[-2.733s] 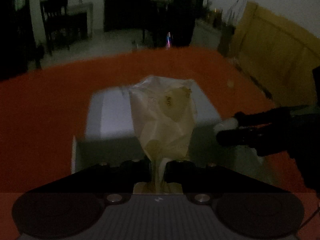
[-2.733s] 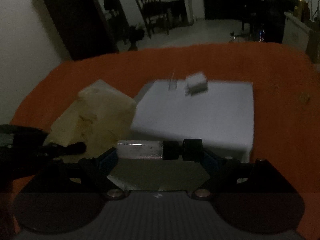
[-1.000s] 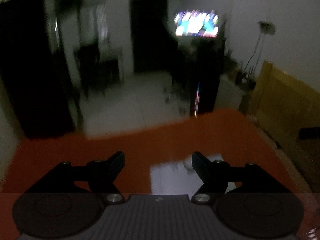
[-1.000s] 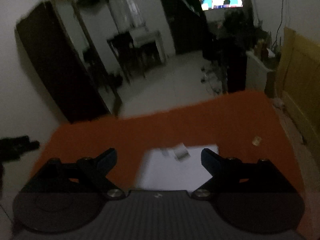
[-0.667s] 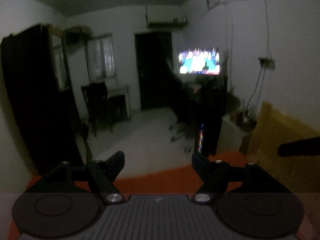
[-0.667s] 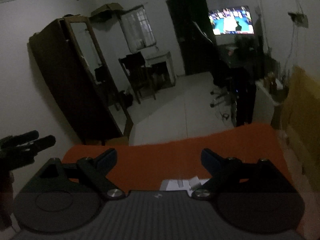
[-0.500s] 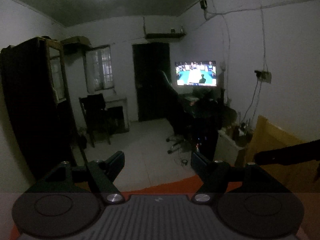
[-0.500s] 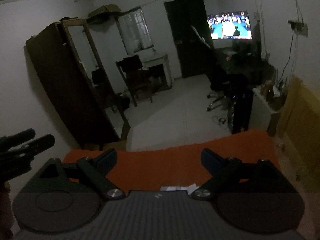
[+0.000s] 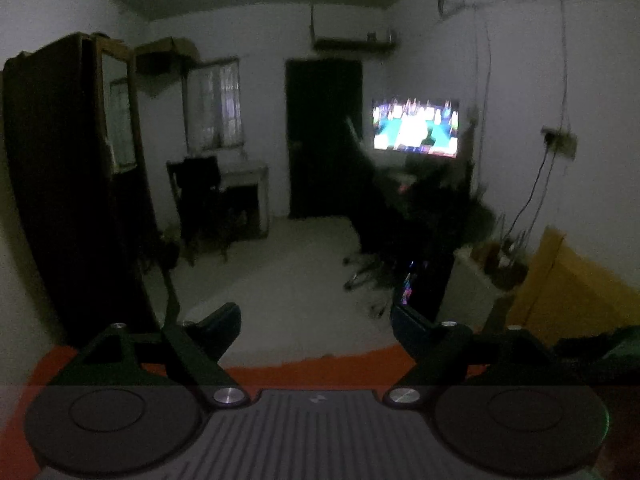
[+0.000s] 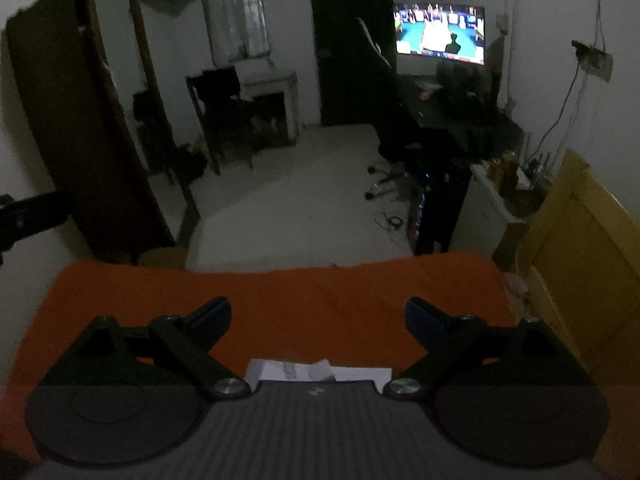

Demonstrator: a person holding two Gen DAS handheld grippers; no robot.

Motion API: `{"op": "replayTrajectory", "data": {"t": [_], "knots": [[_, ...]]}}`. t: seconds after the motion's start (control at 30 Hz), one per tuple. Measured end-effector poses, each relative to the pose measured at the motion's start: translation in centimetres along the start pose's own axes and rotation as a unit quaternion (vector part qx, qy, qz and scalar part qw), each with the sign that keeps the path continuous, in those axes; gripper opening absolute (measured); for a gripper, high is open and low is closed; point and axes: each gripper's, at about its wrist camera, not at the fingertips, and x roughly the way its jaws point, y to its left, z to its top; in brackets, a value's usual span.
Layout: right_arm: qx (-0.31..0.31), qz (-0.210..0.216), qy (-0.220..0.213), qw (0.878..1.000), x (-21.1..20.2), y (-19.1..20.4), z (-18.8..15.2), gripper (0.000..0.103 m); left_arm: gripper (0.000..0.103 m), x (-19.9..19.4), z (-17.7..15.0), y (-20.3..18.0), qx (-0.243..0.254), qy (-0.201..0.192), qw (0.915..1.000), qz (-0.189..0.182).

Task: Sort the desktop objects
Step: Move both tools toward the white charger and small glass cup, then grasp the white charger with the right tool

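Note:
My left gripper (image 9: 316, 318) is open and empty, raised and pointed out at the dim room; only the far edge of the orange table (image 9: 312, 368) shows below its fingers. My right gripper (image 10: 318, 312) is also open and empty above the orange table (image 10: 280, 300). Just past its base I see the far edge of the white box (image 10: 320, 370), with a small whitish item on it that I cannot make out. The yellowish bag and the small bottle are out of sight in both views.
Beyond the table lies a pale floor with a dark wardrobe (image 10: 80, 120) at left, a chair and desk (image 10: 248, 104) at the back, a lit screen (image 10: 440, 34) and an office chair (image 10: 396, 136). A yellow wooden panel (image 10: 580, 248) stands at right.
Both grippers let go of the bag and the bottle, opened, and lifted away from the white box. In the last half second both views tilted down slightly, showing more table.

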Motion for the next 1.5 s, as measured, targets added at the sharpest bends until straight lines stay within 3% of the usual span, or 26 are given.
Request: {"op": "replayTrajectory", "data": {"t": [0.03,0.43,0.77,0.97,1.1,1.3,1.5], "knots": [[0.003,-0.001,0.005,1.000,1.7,-0.5,-1.6,0.096,0.082,1.2,-0.7,-0.1,0.002,0.006,1.0000,0.001],[0.001,-0.012,0.082,0.997,18.4,-1.7,-6.7,0.096,0.082,15.8,-9.5,1.4,-0.011,0.121,0.9926,0.002],[-0.002,-0.012,0.161,0.987,34.9,-2.8,-12.4,0.096,0.082,27.0,-20.3,3.8,-0.051,0.221,0.9740,0.006],[-0.004,-0.008,0.209,0.978,43.8,-3.0,-17.3,0.096,0.082,32.5,-26.8,4.4,-0.034,0.273,0.9614,0.014],[-0.023,-0.005,0.225,0.974,49.3,-3.2,-21.3,0.096,0.082,35.5,-30.7,4.8,-0.065,0.288,0.9550,0.026],[-0.066,0.017,0.208,0.976,54.4,-3.1,-25.7,0.096,0.083,37.5,-35.9,4.8,-0.055,0.304,0.9505,0.035],[-0.081,0.034,0.190,0.978,59.0,-2.8,-30.1,0.096,0.089,38.6,-40.8,6.1,-0.083,0.287,0.9520,0.065]]}}
